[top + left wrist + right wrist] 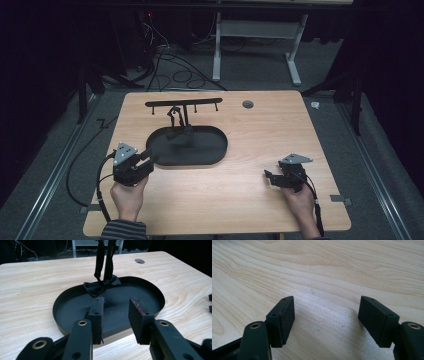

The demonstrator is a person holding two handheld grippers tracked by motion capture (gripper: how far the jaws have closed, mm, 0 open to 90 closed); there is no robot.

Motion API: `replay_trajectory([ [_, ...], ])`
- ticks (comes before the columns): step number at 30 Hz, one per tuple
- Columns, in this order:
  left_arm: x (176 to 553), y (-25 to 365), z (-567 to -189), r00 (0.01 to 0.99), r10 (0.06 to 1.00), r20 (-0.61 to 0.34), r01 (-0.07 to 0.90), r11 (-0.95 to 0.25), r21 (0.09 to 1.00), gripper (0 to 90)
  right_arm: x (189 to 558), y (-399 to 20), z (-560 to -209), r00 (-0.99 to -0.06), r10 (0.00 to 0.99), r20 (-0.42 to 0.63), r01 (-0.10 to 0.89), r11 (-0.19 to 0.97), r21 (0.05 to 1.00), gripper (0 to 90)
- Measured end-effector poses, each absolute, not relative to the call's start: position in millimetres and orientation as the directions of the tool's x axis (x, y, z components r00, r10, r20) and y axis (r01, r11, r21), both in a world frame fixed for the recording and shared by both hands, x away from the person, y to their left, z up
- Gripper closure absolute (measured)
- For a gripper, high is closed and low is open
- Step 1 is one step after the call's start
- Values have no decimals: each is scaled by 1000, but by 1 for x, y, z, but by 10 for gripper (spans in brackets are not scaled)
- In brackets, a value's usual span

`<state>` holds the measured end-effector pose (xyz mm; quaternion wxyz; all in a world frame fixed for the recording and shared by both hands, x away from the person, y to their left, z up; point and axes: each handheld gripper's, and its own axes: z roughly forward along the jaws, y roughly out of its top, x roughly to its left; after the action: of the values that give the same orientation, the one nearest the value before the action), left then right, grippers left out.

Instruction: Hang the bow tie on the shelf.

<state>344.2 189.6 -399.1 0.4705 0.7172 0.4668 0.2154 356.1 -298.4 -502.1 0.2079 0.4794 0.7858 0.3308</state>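
Observation:
A black bow tie [100, 287] hangs by its strap from a black T-shaped stand [184, 103], its bow resting low over a black oval tray [150, 293]. In the high view the bow tie [179, 132] sits above the tray [212, 152], at its back. My left gripper [116, 315] hovers at the tray's near rim, open, with nothing between its jaws; it is short of the bow. In the high view the left gripper [150, 156] is at the tray's left edge. My right gripper [327, 317] stands open over bare wood, seen as the right gripper [270, 176] on the table's right.
The wooden table [260, 130] has a round grommet hole [248, 104] at the back. Cables trail from both grippers off the near edge. Beyond the table are floor cables and a white desk frame [255, 30].

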Motion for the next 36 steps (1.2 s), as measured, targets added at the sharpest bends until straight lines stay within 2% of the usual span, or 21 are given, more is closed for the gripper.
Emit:
replay_trajectory([
  [18,338,188,-419,466,873,-143,502,-128,855,653,356,-298,-502,-454,891,-10,616,321,719,310],
  [36,333,179,-445,473,859,-198,548,-111,829,652,356,-298,-502,-454,891,-10,616,322,719,311],
])
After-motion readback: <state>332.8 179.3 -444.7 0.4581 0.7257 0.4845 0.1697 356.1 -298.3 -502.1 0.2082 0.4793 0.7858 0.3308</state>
